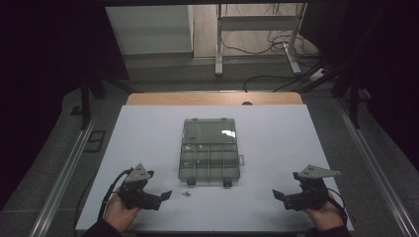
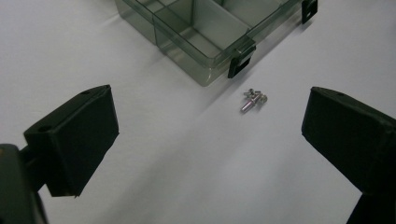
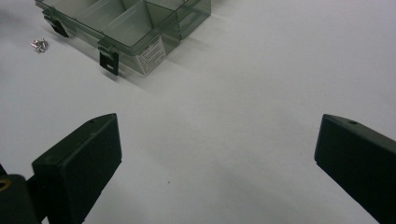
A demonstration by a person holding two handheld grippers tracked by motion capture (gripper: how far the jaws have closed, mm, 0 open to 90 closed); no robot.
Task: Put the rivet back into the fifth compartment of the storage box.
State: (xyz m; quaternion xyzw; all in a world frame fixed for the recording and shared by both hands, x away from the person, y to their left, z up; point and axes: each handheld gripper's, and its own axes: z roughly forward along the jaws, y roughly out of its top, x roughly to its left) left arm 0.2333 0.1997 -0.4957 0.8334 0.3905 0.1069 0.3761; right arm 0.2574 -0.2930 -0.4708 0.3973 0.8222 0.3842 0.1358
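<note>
we're looking at a lab or test room, set up for recording. a white tabletop (image 1: 148, 143) sits between dark curtains (image 1: 44, 59), metal rails (image 1: 64, 173) run along both its side edges, loose cables (image 1: 276, 42) trail over the floor past its far edge, and a metal frame stand (image 1: 257, 24) rises back there.

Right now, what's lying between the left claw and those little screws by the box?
Nothing. In the left gripper view, bare white table runs from the open left claw to the screws, which lie just short of the clear compartment box.
</note>
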